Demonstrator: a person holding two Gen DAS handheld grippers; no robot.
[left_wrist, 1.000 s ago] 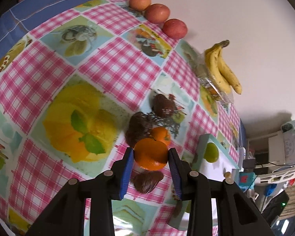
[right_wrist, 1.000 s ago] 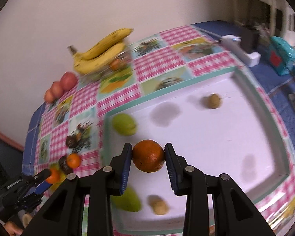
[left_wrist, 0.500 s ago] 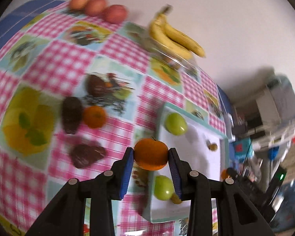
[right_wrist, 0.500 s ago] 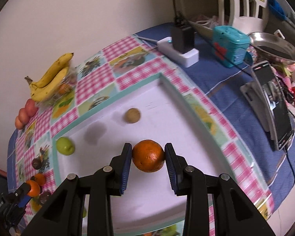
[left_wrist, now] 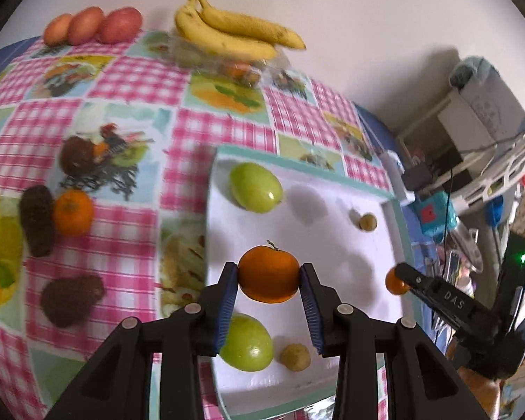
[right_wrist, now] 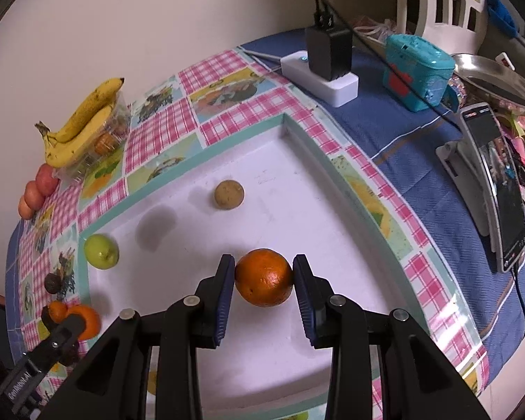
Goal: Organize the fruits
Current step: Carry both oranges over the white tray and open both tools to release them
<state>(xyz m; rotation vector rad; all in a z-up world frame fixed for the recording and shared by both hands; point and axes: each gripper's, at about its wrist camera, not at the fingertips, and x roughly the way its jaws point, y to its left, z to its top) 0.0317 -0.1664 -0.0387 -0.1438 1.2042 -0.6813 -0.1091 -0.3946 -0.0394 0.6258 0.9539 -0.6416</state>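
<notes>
My left gripper (left_wrist: 268, 281) is shut on an orange with a small stem (left_wrist: 268, 274), held above the white tray (left_wrist: 332, 231). In the tray lie two green fruits (left_wrist: 256, 187) (left_wrist: 246, 343) and two small tan fruits (left_wrist: 368, 221) (left_wrist: 295, 357). My right gripper (right_wrist: 263, 278) is shut on another orange (right_wrist: 264, 281) over the same tray (right_wrist: 297, 210), whose tan fruit (right_wrist: 229, 194) and green fruit (right_wrist: 101, 251) lie beyond it. The right gripper shows at the tray's right side (left_wrist: 437, 297), and the left gripper at lower left (right_wrist: 57, 329).
On the checked cloth sit a small orange (left_wrist: 72, 211), three dark brown fruits (left_wrist: 36, 220), bananas (left_wrist: 234, 33) on a clear box, and red apples (left_wrist: 94, 26). Right of the tray stand a power strip (right_wrist: 320, 77), a teal box (right_wrist: 418, 70) and a phone (right_wrist: 497, 189).
My left gripper has carried its orange from the cloth, beside the dark fruits, to above the tray. The right gripper has moved with its orange across the tray toward the right side.
</notes>
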